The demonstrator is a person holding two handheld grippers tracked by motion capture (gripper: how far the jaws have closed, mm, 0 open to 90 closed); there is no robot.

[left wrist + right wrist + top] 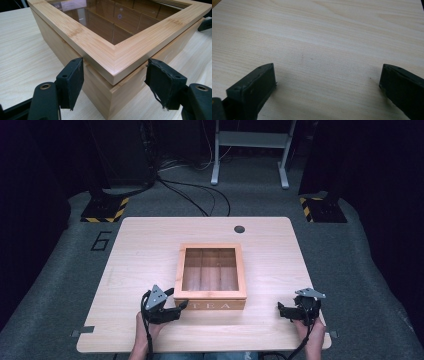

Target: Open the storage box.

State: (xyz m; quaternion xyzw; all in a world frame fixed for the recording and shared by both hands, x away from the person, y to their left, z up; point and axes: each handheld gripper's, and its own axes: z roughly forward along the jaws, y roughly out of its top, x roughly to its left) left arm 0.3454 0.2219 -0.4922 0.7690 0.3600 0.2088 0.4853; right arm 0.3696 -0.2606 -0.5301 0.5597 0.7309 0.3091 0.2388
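A wooden tea box [210, 298] with a glass-paned lid and "TEA" on its front stands shut at the table's middle, near the front. In the left gripper view, the box's near corner [113, 62] sits between the open jaws of my left gripper [113, 65], with a gap on each side. From above, my left gripper [179, 308] is at the box's front-left corner. My right gripper [283, 311] hovers open over bare tabletop [319, 45] to the right of the box, holding nothing between its jaws [327, 72].
The light wooden table [140, 250] has a dark round cable hole [239, 228] near its back edge. Beyond it are floor cables, a white frame's legs [249, 150] and two yellow-and-black striped bases [105, 209]. Bare tabletop lies on both sides of the box.
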